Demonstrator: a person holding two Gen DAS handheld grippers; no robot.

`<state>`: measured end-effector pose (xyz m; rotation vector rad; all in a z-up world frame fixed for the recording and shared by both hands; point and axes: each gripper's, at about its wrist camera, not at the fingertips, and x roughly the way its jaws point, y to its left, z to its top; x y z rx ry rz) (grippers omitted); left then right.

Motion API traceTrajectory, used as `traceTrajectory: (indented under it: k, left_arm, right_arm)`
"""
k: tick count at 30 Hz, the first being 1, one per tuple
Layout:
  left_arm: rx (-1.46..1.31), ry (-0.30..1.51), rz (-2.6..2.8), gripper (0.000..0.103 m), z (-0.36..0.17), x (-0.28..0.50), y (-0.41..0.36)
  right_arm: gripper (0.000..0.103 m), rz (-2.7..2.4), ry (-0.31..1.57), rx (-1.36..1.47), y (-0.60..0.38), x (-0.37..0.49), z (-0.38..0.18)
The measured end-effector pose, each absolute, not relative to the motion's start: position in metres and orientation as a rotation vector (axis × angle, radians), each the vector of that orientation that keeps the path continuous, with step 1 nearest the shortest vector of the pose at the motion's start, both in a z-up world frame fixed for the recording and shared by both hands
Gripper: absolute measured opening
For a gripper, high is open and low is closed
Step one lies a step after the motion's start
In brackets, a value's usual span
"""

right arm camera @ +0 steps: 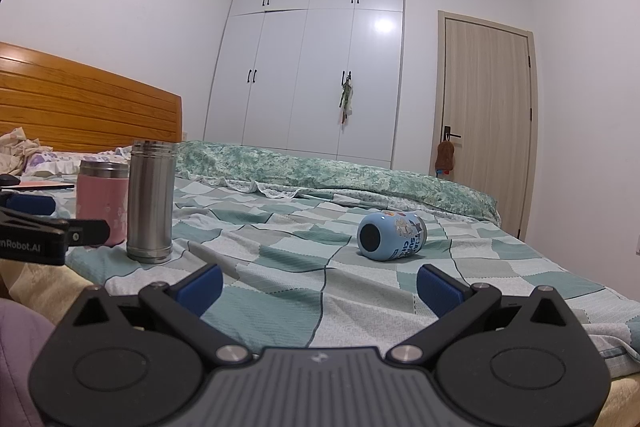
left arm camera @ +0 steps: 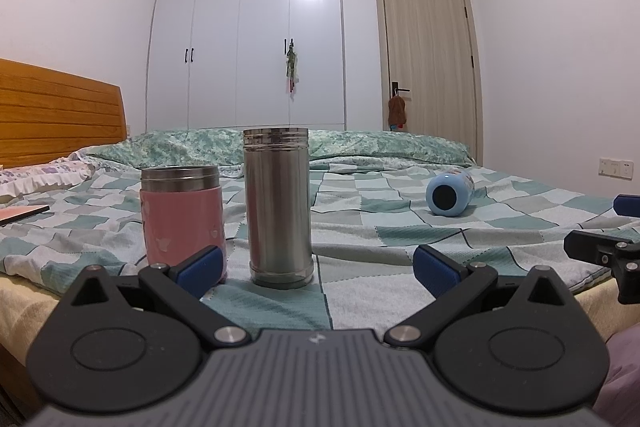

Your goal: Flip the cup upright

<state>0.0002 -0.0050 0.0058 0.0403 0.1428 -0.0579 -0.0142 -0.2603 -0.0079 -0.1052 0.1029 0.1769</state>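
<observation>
i find the blue cup [right arm camera: 391, 235] lying on its side on the checked bedspread [right arm camera: 280, 267], dark end toward me, well apart from the upright steel flask [right arm camera: 151, 201] and pink cup [right arm camera: 102, 201]. right gripper [right arm camera: 320, 285] wide apart, empty, aimed short of it. left gripper [left arm camera: 318, 267] likewise wide, empty. i judge it best to close across the cup's body, lift clear, then rotate; soft bedding may tip it

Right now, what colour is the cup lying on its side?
Light blue with cartoon print, its dark round end facing the camera; the cup shows best in the right wrist view.
</observation>
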Motion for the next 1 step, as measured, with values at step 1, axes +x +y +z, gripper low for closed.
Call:
traceTrajectory:
  k: [1]
  left_arm:
    - [0.04,0.142,-0.059,0.103,0.0055,-0.0004,-0.0042]
  right_arm:
    - [0.103,0.177,0.103,-0.105,-0.2602,-0.014,-0.008]
